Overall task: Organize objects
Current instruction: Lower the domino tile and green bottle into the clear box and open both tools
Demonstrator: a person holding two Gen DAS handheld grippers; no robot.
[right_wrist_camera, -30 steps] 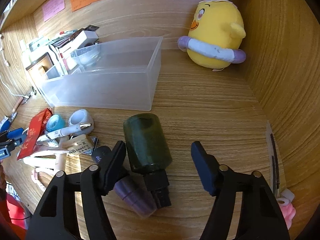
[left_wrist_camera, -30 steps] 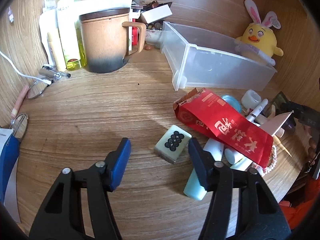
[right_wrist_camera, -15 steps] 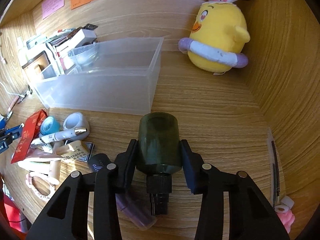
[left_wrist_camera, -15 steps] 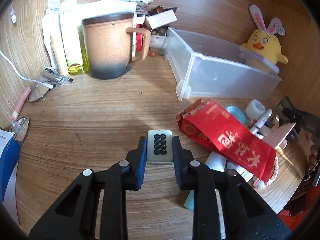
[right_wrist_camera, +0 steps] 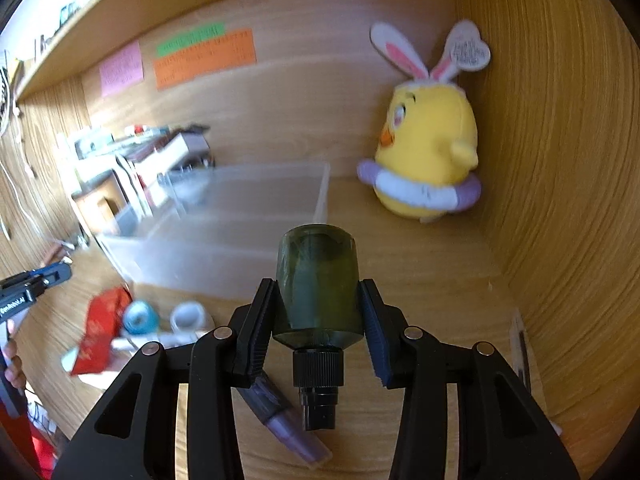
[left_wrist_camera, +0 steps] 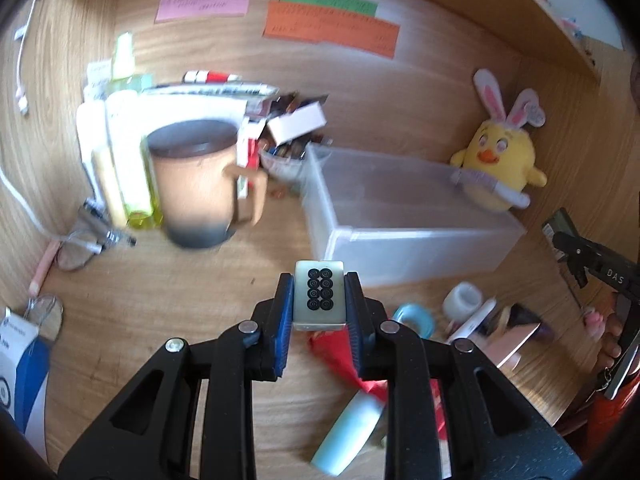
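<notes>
— What's changed since a moment ago?

— Both pieces have come up off the desk. My left gripper, which had just closed on the mahjong tile, now carries it above the red packet. My right gripper has lifted the dark green bottle clear of the wood too.

— How do they look in your grip?

— The tile is pale green-white, eight black circles facing up, clamped flat between my blue pads. The bottle is translucent green, round-bodied, with its black cap pointing back toward me; my fingers press its sides.

— And the room ahead?

— The clear plastic bin lies just beyond the tile, top open. From the right view its near wall sits ahead and left of the bottle, with the yellow chick plush in the corner against the side panel. Bare wood lies between the bin and that panel. A purple tube lies under my right fingers.
</notes>
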